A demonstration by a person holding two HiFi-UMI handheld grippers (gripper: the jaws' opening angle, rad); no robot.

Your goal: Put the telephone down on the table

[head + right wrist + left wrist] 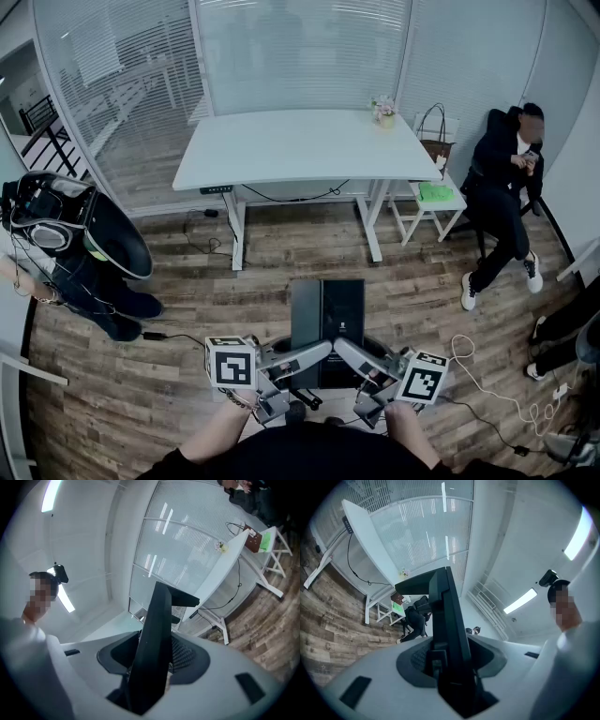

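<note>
The telephone (pixel 326 323) is a flat black slab held in the air over the wood floor, close in front of me. My left gripper (pixel 314 358) and my right gripper (pixel 353 358) both clamp its near edge, one from each side. In the left gripper view the telephone (pixel 447 620) stands edge-on between the jaws of my left gripper (pixel 449 670). The right gripper view shows the same slab (pixel 154 639) wedged in my right gripper (pixel 151 670). The white table (pixel 281 155) stands farther ahead, well beyond the telephone.
A small flower pot (pixel 385 114) sits at the table's far right. A white stool (pixel 448 203) with a green item and a bag stands to its right, beside a seated person (pixel 504 183). Another person (pixel 70 239) stands at the left. Cables (pixel 487 389) lie on the floor.
</note>
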